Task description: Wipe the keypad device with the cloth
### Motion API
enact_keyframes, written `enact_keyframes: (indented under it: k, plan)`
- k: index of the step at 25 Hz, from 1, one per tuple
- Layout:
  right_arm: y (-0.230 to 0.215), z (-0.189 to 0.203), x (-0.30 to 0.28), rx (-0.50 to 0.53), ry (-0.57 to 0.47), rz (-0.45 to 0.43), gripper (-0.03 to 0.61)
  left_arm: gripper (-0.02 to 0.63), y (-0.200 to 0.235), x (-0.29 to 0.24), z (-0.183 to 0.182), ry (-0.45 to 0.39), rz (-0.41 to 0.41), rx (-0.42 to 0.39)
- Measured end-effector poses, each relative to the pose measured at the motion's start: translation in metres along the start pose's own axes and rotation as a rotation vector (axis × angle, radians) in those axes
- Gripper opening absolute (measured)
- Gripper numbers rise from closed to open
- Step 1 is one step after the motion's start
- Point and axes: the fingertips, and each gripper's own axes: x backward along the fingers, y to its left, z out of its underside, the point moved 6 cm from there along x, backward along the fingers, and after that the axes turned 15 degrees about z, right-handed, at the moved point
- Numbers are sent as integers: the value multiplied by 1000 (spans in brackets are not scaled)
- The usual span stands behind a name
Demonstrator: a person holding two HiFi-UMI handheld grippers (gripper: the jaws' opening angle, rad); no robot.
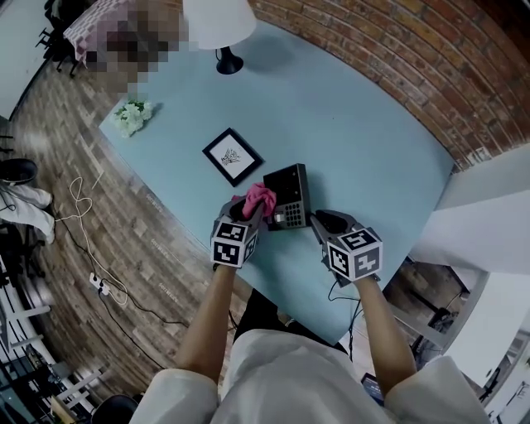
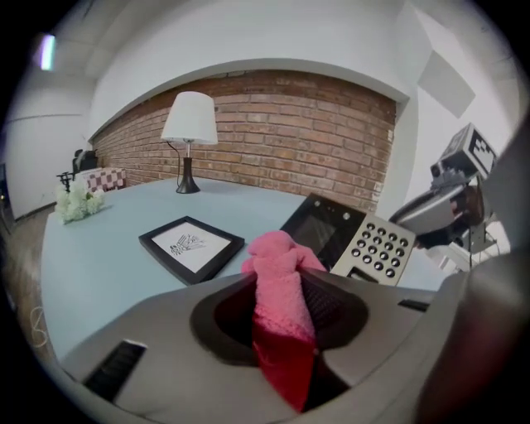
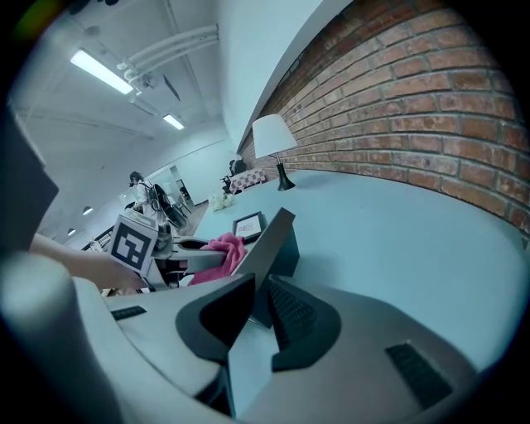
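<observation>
The keypad device [image 1: 290, 195], dark with a screen and a grey key panel, lies on the light blue table [image 1: 348, 124] near its front edge. My left gripper [image 1: 251, 217] is shut on a pink cloth [image 1: 259, 198], which bunches up beyond the fingertips and rests against the device's left side. In the left gripper view the cloth [image 2: 278, 258] stands in front of the keypad device [image 2: 371, 248]. My right gripper [image 1: 320, 222] is shut on the device's right edge; in the right gripper view that thin edge of the keypad device [image 3: 277, 238] runs between the jaws of the right gripper [image 3: 258, 300].
A black picture frame [image 1: 232, 156] lies just beyond the cloth on the left. A white lamp [image 1: 220, 23] stands at the table's far side and white flowers [image 1: 132, 116] at its left corner. A brick wall [image 1: 397, 58] runs behind the table. Cables [image 1: 83, 217] trail on the wooden floor.
</observation>
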Motion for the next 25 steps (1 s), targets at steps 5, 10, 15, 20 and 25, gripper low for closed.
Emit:
enact_keyframes:
  k: [5,10,15,20,25]
  plan:
    - [-1,0,0,2,1,-4,78,152,-31,20,-43,-178,81,9]
    - [-2,1,1,-11,-6,-14,78,150,-72,14,-74,-211,192,-57]
    - [3,1,0,-15,-13,-49,51,153,-81,-10,-57,-138,188,-69]
    - [2,1,0,-9,-23,-55,29,153,-73,-15,-53,-121,173,-45]
    - [2,1,1,-24,-25,-60,28,153,-53,-11,-29,-37,120,-37]
